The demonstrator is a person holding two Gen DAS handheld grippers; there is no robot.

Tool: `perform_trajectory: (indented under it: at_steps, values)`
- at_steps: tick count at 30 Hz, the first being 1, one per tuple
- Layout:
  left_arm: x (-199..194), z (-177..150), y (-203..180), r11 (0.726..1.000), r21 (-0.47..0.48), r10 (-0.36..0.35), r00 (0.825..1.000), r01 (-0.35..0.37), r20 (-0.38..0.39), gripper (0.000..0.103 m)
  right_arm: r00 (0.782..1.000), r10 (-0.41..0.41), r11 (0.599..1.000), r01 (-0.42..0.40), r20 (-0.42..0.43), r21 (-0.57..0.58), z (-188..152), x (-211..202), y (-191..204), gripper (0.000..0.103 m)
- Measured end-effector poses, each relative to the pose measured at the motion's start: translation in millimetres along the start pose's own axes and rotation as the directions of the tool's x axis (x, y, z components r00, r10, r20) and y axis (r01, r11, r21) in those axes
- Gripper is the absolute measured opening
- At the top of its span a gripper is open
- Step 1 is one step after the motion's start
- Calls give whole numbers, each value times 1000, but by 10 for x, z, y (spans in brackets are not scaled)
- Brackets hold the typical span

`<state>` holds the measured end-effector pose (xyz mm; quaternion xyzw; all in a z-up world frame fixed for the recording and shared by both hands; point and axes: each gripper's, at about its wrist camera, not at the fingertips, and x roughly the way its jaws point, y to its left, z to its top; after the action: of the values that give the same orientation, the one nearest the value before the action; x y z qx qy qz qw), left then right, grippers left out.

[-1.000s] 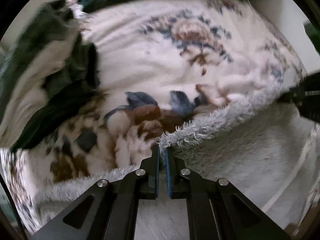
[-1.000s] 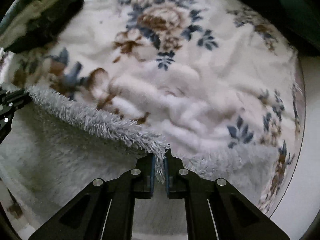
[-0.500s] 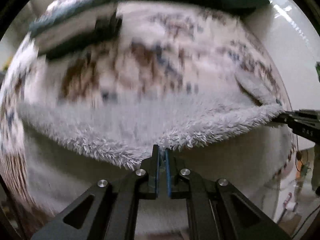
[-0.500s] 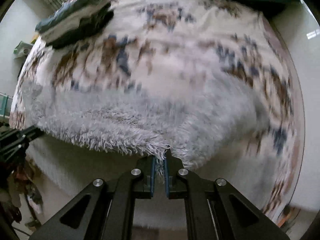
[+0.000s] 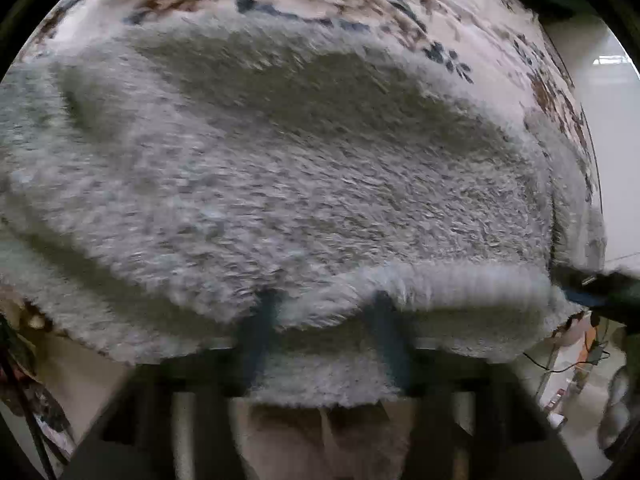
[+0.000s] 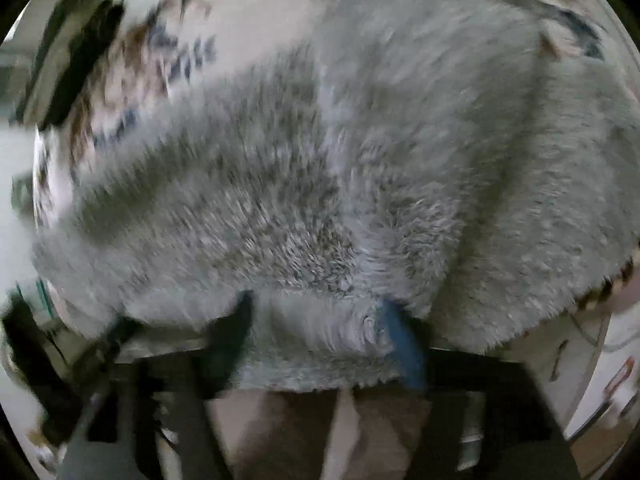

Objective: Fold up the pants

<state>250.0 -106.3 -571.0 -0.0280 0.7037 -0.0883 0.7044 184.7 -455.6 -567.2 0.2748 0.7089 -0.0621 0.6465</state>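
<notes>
Since a second earlier, the fluffy grey pants point(image 5: 304, 184) have been carried across the floral blanket point(image 5: 460, 4) and laid over themselves, and both pairs of fingers, then pinched shut on the leading edge, are now spread apart.

At the left, the left hand-held gripper point(image 5: 324, 320) is pointed down at the near edge of the garment. Its jaws are opening; the pile of the fabric is seen between the fingers point(image 5: 260, 320), but no pinch on it can be made out, so the edge is judged to be released. A ribbed band point(image 5: 460, 280), probably the waistband or a cuff, is laid along the near edge just to the right of that gripper, and the other gripper's tip is glimpsed at the far right of the left wrist view.

At the right, the right hand-held gripper point(image 6: 320, 332) is likewise opening, with a tuft of the pants lying loosely between its fingers point(image 6: 404, 340) and nothing clamped. A dark stack of folded clothes point(image 6: 64, 64) is blurred at the upper left of this view, well apart from the pants.

One fold is judged done: the pants are lying doubled on the bed, near its front edge. Whether a further fold and smoothing are needed cannot be told, since much is smeared by motion.
</notes>
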Motion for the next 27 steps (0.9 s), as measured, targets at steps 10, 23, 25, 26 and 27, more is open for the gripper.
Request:
perform_trajectory:
  at_steps: [10, 23, 25, 26, 27]
  values:
    - [-228, 186, 197, 991, -35, 136, 981, -133, 137, 89, 961, -234, 970, 222, 144, 93, 1031, -79, -37, 88]
    - [-145, 212, -143, 990, -4, 139, 977, -140, 163, 89, 909, -258, 821, 26, 328, 571, 166, -947, -1870, 12]
    - [-91, 161, -231, 990, 5, 140, 975, -143, 172, 89, 938, -98, 778, -137, 334, 614, -41, -792, -2309, 14]
    - [-64, 145, -265, 990, 6, 136, 976, -139, 172, 89, 945, -9, 760, -207, 328, 616, -117, -651, -2477, 20]
    - [-30, 126, -295, 991, 5, 130, 977, -133, 168, 89, 947, 51, 751, -247, 318, 613, -162, -542, -2589, 33]
